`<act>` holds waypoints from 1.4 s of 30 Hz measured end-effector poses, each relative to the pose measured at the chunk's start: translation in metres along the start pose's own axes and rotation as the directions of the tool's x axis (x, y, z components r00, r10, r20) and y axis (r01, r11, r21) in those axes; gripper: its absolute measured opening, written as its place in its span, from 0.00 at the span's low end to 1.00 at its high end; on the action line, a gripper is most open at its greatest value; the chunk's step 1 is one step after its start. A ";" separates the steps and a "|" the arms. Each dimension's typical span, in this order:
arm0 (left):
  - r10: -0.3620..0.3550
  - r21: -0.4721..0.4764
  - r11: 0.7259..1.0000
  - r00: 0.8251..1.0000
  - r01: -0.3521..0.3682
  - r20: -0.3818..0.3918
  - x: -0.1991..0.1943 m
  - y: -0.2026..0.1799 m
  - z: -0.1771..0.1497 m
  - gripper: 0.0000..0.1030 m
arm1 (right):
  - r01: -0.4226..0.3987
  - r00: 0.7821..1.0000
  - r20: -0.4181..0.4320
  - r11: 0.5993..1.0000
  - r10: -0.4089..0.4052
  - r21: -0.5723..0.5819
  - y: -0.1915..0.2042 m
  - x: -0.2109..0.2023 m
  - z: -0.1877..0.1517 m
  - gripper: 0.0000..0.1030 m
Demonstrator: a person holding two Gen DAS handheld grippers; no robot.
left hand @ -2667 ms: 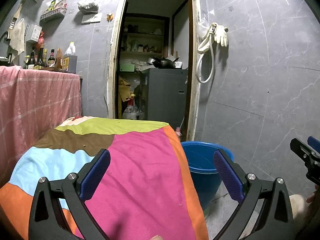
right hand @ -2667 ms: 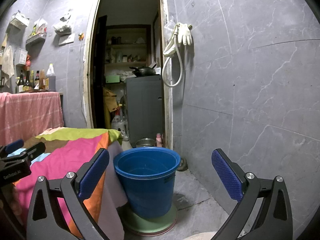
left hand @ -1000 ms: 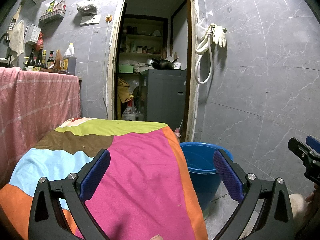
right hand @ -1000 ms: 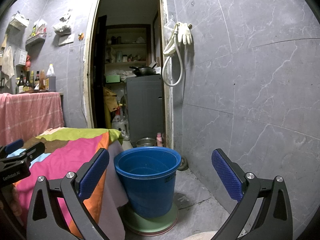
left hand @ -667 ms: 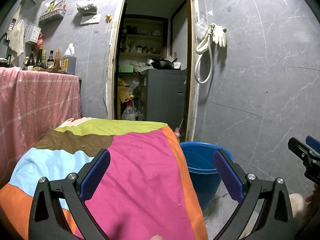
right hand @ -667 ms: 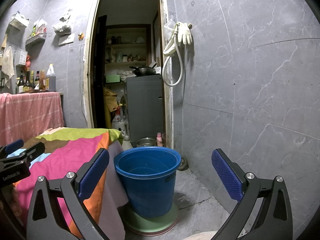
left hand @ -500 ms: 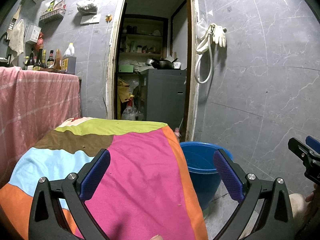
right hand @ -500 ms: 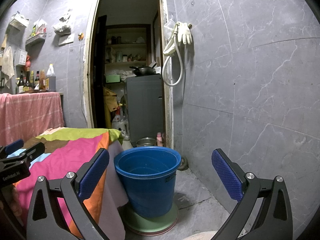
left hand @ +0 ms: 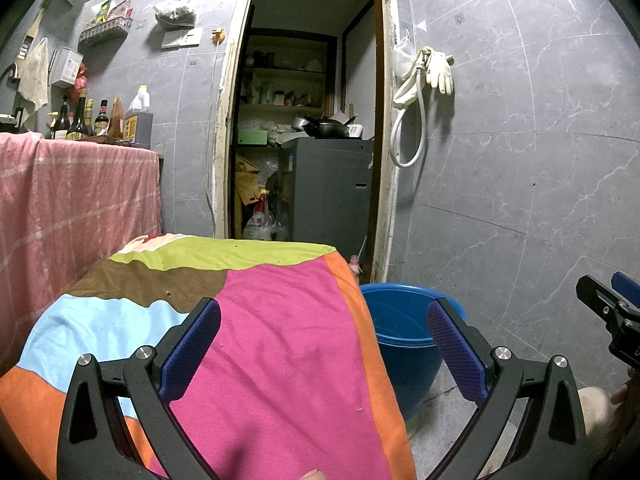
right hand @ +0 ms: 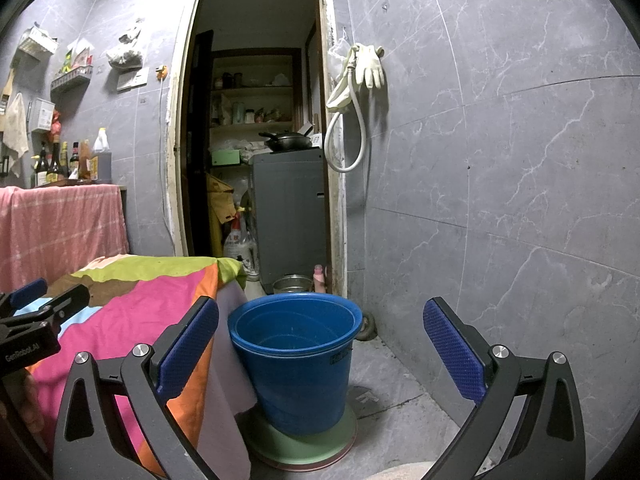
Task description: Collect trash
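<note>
Nearest the left camera, the left gripper (left hand: 322, 346) hangs over a soft, wrinkly cloth (left hand: 280, 340) made of pink, orange, blue, brown and green patches. Its two black fingers with bumpy blue pads (left hand: 191, 346) are spread wide apart and hold nothing. Tiny crumbs (left hand: 359, 409) (too small to tell what they are) dot the pink patch, one at about 4 o'clock from the middle of that view.

The right gripper (right hand: 320, 350) is also spread wide and empty, with the same bumpy blue pads (right hand: 454, 354).

Between its fingers, a little farther off, stands a round, smooth blue plastic bucket (right hand: 296, 356). It stands upright with its open mouth facing up, wider at the top than the bottom. It sits on a flat green round base (right hand: 304, 446) on the grey floor, just beside the hanging edge of the cloth. In the left view the bucket (left hand: 404, 340) is at about 3 o'clock, off the cloth's right edge.

Farther back at 12 o'clock is a dark doorway (right hand: 256, 128) in a shiny grey tiled wall (right hand: 500, 160), where pale rubber gloves (right hand: 370, 64) hang.
</note>
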State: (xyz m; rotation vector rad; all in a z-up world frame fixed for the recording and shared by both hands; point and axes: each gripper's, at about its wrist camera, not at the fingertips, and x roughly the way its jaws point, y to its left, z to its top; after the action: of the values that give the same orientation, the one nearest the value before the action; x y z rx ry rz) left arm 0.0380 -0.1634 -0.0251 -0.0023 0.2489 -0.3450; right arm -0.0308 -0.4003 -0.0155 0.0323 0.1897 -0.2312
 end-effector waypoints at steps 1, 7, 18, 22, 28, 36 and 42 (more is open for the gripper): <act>0.000 -0.001 1.000 1.000 0.000 0.000 0.000 0.000 0.000 0.98 | 0.000 1.000 0.000 1.000 0.000 0.000 0.000 0.000 0.000 1.00; 0.001 0.000 1.000 1.000 -0.001 0.000 0.000 0.000 0.000 0.98 | 0.000 1.000 0.000 1.000 0.000 0.000 0.000 0.000 0.000 1.00; 0.001 -0.002 1.000 1.000 -0.001 0.000 0.000 0.000 0.000 0.98 | 0.000 1.000 0.000 1.000 0.000 0.001 0.000 0.000 0.000 1.00; 0.002 -0.006 1.000 1.000 -0.002 0.003 -0.001 0.000 -0.001 0.98 | 0.000 1.000 -0.001 1.000 0.000 0.000 0.000 0.000 0.000 1.00; 0.007 0.000 1.000 1.000 -0.007 0.000 -0.001 -0.001 -0.001 0.98 | 0.000 1.000 -0.001 1.000 0.000 0.001 0.000 0.000 0.000 1.00; -0.005 0.004 1.000 1.000 0.005 0.001 -0.002 0.001 -0.004 0.98 | 0.000 1.000 -0.002 1.000 0.000 0.001 0.000 0.000 0.000 1.00; -0.012 0.001 1.000 1.000 0.012 -0.004 -0.002 0.005 -0.007 0.98 | 0.000 1.000 -0.002 1.000 0.000 0.000 0.001 0.000 -0.001 1.00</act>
State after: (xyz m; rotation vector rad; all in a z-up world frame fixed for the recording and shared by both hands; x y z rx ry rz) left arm 0.0362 -0.1576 -0.0315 -0.0024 0.2526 -0.3572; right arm -0.0311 -0.3994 -0.0160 0.0327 0.1915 -0.2308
